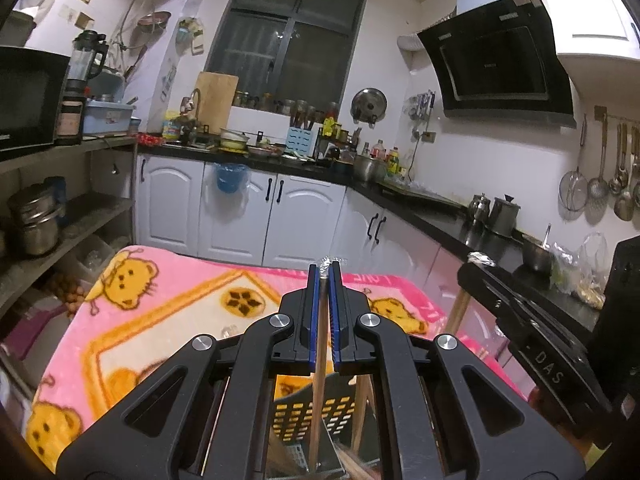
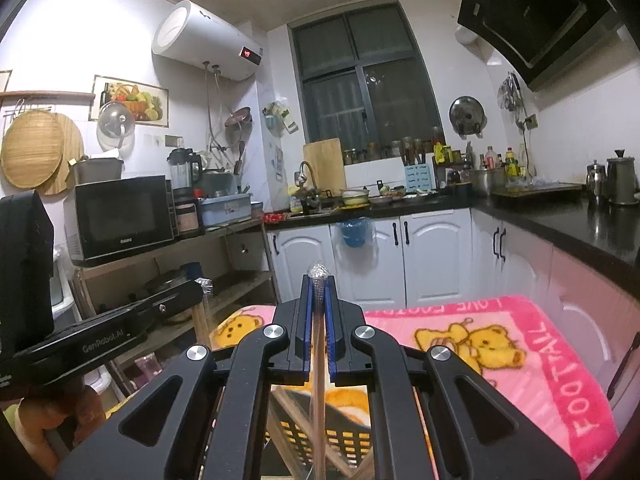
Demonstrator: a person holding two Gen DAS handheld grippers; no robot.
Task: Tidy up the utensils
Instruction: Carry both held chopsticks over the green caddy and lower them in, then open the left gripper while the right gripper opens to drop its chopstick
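A pink bear-print blanket [image 1: 168,308] covers the tabletop, with white kitchen cabinets [image 1: 240,208] behind it. Below both grippers stands a black slotted basket [image 1: 316,412] that holds wooden sticks, seen between the gripper arms. The left gripper [image 1: 324,270] is pinched tight on a wooden chopstick [image 1: 320,360] with a foil-wrapped top, held upright above the basket. The right gripper [image 2: 319,280] is likewise pressed onto a second chopstick [image 2: 318,380], clear-wrapped, its lower end reaching down toward the basket.
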